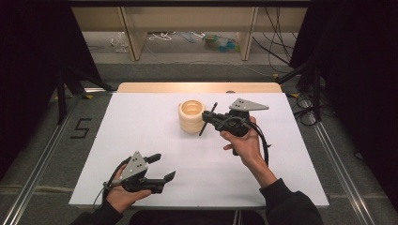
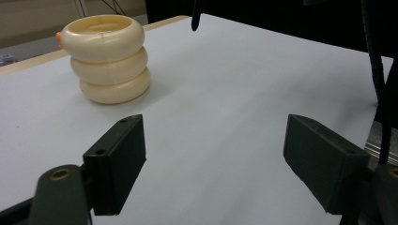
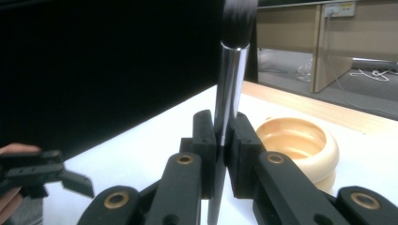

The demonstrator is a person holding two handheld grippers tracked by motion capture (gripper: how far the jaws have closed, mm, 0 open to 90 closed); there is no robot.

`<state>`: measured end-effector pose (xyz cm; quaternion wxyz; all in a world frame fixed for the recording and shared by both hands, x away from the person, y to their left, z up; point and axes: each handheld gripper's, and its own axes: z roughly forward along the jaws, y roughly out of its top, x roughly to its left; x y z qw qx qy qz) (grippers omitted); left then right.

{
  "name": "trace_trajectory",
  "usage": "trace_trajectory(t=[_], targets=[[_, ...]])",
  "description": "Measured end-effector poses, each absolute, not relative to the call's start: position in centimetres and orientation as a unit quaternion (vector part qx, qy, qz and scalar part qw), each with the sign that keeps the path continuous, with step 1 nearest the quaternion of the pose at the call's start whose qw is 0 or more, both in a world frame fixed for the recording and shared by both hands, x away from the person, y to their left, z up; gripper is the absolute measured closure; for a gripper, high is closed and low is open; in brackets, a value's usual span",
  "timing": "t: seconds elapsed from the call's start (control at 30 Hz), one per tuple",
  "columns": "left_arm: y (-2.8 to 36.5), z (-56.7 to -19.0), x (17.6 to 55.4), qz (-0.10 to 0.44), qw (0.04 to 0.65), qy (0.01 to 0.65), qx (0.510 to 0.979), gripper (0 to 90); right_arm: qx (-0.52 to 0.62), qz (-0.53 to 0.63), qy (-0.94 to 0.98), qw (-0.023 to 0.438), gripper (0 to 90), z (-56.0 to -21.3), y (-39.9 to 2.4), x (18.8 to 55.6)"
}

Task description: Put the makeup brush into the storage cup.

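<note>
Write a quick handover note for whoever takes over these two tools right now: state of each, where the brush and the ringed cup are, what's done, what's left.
Right tool: shut on the brush, gripping its metal ferrule, bristles up in the right gripper view. It is held just beside the cup, at the far middle of the table.
Left tool: open, nothing between its pads, at the near left of the table, well away from the cup.
Done: brush picked up and brought to the cup.
Left: the brush is not in the cup yet; probably lower it in, then let go.
</note>
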<state>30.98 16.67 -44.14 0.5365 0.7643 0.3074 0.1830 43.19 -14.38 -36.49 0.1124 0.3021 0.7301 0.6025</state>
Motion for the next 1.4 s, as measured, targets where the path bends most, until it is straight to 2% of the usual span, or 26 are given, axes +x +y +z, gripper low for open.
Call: trace_trajectory(t=[0.33,0.43,0.8,0.83,0.93,0.97,1.0,1.13,1.27,1.3,1.37,1.4], targets=[[17.5,-44.2,30.9,0.189,0.536,0.322,0.757,20.1,0.315,0.592,0.730,0.129,83.7,-35.6,-13.4,46.0],[17.9,-44.2,31.2,0.219,0.534,0.303,0.758,20.1,0.317,0.595,0.726,0.135,83.7,-35.5,-13.2,46.8],[18.4,-44.3,30.8,0.199,0.533,0.328,0.754,20.1,0.332,0.587,0.725,0.136,83.7,-34.9,-12.6,48.5],[19.5,-43.6,32.0,0.288,0.493,0.252,0.781,20.1,0.333,0.588,0.725,0.134,83.7,-34.9,-12.5,48.5],[19.4,-43.6,32.0,0.274,0.499,0.242,0.786,20.1,0.330,0.585,0.727,0.143,83.7,-34.8,-12.1,49.0],[19.8,-43.2,32.6,0.312,0.484,0.205,0.792,20.1,0.331,0.583,0.728,0.143,83.7,-34.8,-12.0,49.2],[18.3,-44.2,30.9,0.205,0.534,0.319,0.755,20.1,0.333,0.580,0.729,0.144,83.7,-34.8,-11.9,49.3],[18.4,-44.1,31.0,0.221,0.530,0.310,0.758,20.1,0.337,0.581,0.726,0.144,83.7,-34.7,-11.5,49.9],[18.2,-44.1,30.8,0.202,0.535,0.325,0.753,20.2,0.338,0.579,0.725,0.156,83.7,-34.8,-11.2,50.6],[19.4,-43.4,31.9,0.293,0.491,0.253,0.780,20.2,0.345,0.576,0.725,0.152,83.7,-34.8,-11.2,50.7],[19.2,-43.5,32.0,0.266,0.502,0.237,0.788,20.6,0.349,0.574,0.725,0.150,83.7,-35.0,-11.1,51.0],[18.8,-43.8,31.5,0.233,0.518,0.271,0.777,20.5,0.352,0.573,0.724,0.153,83.7,-35.1,-11.1,51.1]])
